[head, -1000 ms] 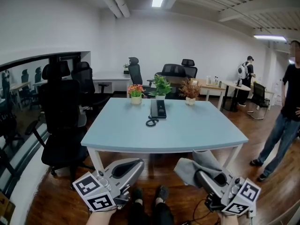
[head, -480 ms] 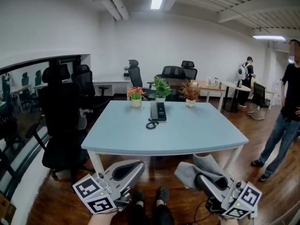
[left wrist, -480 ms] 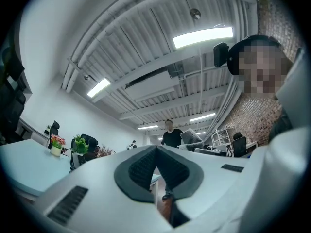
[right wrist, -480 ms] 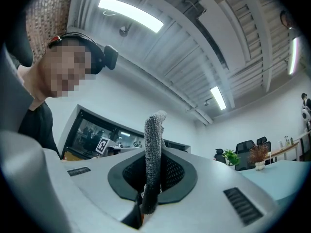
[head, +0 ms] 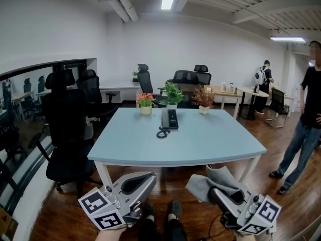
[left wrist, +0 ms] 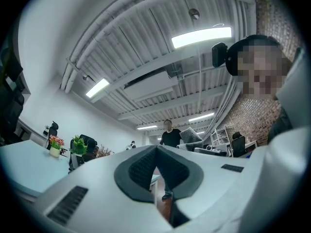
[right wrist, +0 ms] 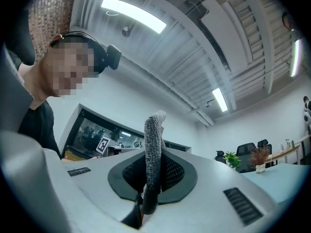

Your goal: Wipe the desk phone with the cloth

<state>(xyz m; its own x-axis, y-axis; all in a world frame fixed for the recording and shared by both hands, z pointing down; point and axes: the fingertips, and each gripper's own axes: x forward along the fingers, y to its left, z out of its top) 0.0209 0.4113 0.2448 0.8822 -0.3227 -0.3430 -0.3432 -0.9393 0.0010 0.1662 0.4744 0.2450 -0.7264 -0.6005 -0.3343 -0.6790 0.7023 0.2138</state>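
Note:
A black desk phone with a coiled cord lies on the far middle of the light blue table. Both grippers are held low, well short of the table's near edge. My left gripper points up and right with its jaws pressed together and nothing between them. My right gripper is shut on a grey cloth, which bunches over its tip. In the right gripper view the cloth stands as a narrow strip clamped between the pads.
Three small potted plants stand along the table's far edge. Black office chairs are at the left and behind the table. A person stands at the right on the wooden floor; another is far back by other desks.
Both grippers have dipped slightly lower in the head view. The cloth stays clamped in the right gripper. The phone and table are unchanged.

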